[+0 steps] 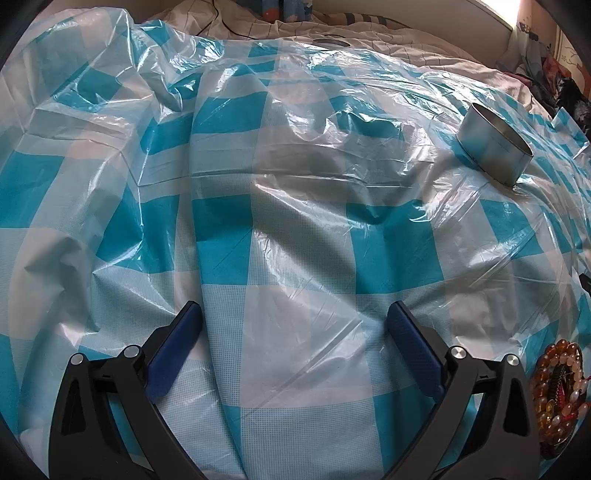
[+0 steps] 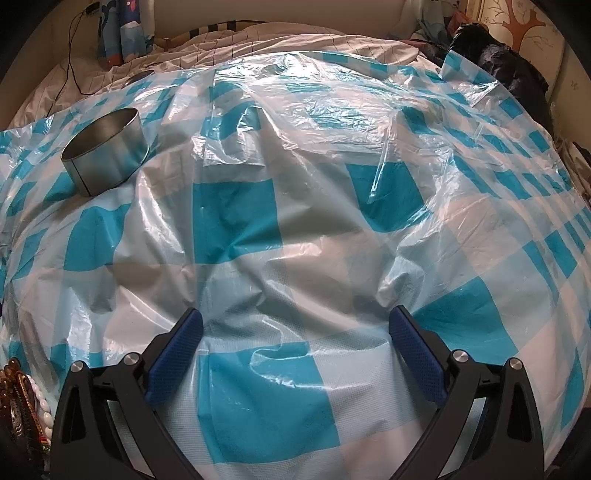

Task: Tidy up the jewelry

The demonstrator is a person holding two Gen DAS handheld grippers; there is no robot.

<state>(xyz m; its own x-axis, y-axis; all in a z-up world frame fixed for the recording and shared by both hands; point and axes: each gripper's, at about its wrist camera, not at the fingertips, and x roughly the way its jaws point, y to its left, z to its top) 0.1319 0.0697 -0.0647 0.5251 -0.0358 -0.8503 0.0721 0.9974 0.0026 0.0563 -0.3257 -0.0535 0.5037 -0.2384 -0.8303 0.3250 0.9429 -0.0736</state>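
Both the left gripper and right gripper hover spread and empty over checked plastic sheet, the round tin waiting at two o'clock for the beaded bracelets at four o'clock.

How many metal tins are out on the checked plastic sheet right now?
1. The metal tin stands open and upright on the plastic sheet, right of the left gripper and left of the right gripper. A round lid-like thing further back is unclear.

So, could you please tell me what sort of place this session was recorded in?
Most likely a bedroom: the blue-and-white checked plastic sheet is spread over a bed with rumpled pale bedding, and a patterned curtain hangs behind. A metal tin and beaded bracelets lie on the sheet.
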